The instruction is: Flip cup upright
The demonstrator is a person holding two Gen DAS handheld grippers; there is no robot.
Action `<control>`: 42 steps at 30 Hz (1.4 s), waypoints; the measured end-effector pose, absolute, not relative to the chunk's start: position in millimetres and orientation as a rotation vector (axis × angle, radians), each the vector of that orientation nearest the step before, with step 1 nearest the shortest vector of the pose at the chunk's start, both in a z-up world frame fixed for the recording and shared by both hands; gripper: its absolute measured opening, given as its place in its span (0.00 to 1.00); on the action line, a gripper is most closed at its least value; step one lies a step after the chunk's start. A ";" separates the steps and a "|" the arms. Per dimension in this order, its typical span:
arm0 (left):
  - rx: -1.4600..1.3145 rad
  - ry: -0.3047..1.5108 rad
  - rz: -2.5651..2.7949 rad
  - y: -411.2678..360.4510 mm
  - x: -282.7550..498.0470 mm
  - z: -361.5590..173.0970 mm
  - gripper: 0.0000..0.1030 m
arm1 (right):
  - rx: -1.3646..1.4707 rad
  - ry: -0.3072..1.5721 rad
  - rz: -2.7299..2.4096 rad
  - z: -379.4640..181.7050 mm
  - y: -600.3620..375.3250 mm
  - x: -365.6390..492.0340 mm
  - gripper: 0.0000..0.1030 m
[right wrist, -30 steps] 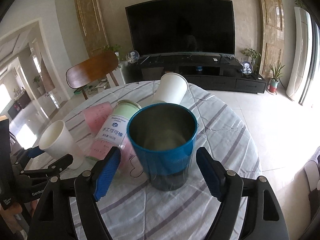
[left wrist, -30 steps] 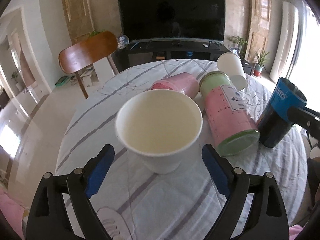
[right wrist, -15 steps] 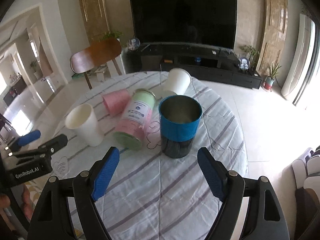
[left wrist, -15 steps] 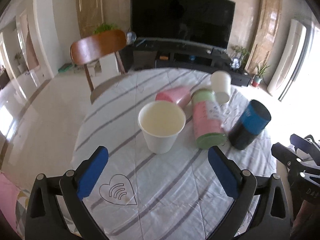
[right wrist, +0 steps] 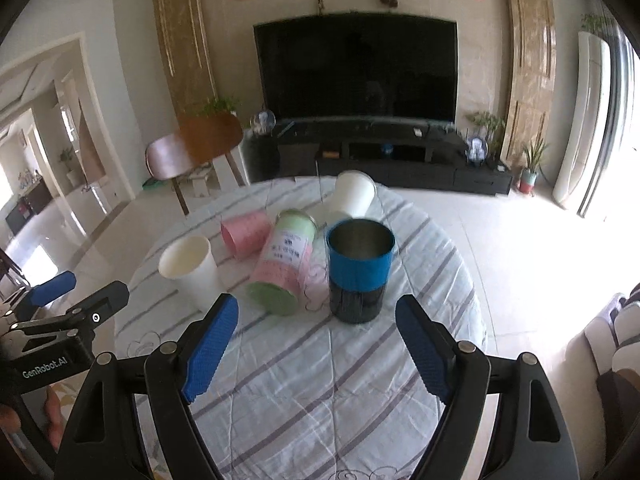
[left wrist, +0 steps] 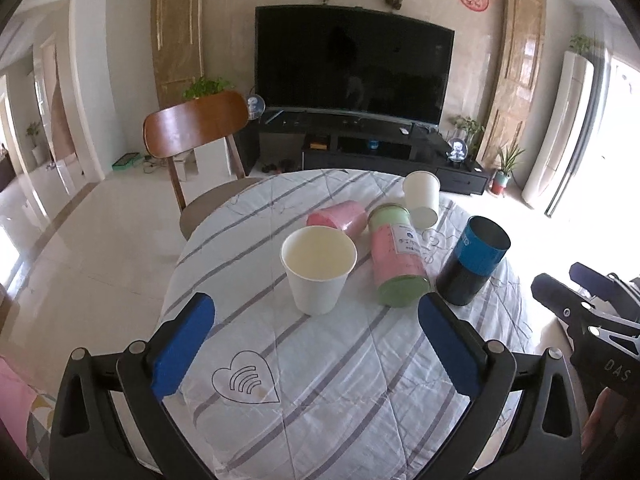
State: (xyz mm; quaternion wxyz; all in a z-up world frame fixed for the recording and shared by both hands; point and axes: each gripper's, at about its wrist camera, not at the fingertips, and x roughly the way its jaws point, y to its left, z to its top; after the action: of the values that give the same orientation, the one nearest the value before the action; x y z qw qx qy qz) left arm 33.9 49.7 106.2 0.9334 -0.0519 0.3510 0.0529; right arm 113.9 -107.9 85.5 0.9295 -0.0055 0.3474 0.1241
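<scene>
On the striped table [left wrist: 340, 380], we hold the left gripper [left wrist: 316, 344] and right gripper [right wrist: 316, 344] clear, jaws apart and empty. White cup [left wrist: 318, 274] and blue cup [right wrist: 359, 270] stand upright near mid-table; pink cup [left wrist: 338, 218] and a canister [left wrist: 396, 256] lie sideways, likely next to right.

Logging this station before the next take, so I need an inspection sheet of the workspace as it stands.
Surface: round table under a striped cloth.
Job's things: near white cup and blue tin upright; pink cup, pink-green canister and far white cup on their sides.
Clutter: nothing seen.
Grippers: left gripper and right gripper open, holding nothing, short of the cups.
Cables: nothing seen.
Surroundings: wooden chair, TV, plants.
</scene>
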 end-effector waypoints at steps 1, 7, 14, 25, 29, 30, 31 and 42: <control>-0.110 0.720 0.106 49.8 34.3 105.3 1.00 | -0.022 0.704 0.254 86.1 -106.3 112.9 0.80; -0.122 0.739 0.089 50.0 33.6 97.5 1.00 | -0.026 0.673 0.230 84.0 -105.6 109.6 0.80; -0.105 0.733 0.060 42.0 31.7 99.8 1.00 | -0.025 0.681 0.224 82.0 -105.2 102.4 0.80; -0.071 0.719 0.038 32.1 29.3 104.3 1.00 | -0.043 0.655 0.205 85.5 -108.4 90.1 0.80; -0.055 0.716 0.034 28.5 26.3 104.8 1.00 | -0.044 0.659 0.202 85.1 -109.4 88.5 0.80; -0.054 0.716 0.031 28.0 25.7 104.9 1.00 | -0.044 0.658 0.203 85.1 -109.2 88.0 0.80; -0.052 0.716 0.028 27.2 25.7 105.5 1.00 | -0.045 0.659 0.202 84.9 -108.9 87.8 0.80; -0.025 0.700 0.019 25.3 21.6 107.6 1.00 | -0.047 0.652 0.202 85.8 -107.2 84.4 0.80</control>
State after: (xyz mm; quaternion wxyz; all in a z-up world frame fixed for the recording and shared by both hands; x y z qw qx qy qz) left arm 21.6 25.3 107.6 0.9393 -0.0123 0.3428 0.0094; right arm 84.4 -107.2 85.8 0.9421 -0.0232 0.3195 0.0991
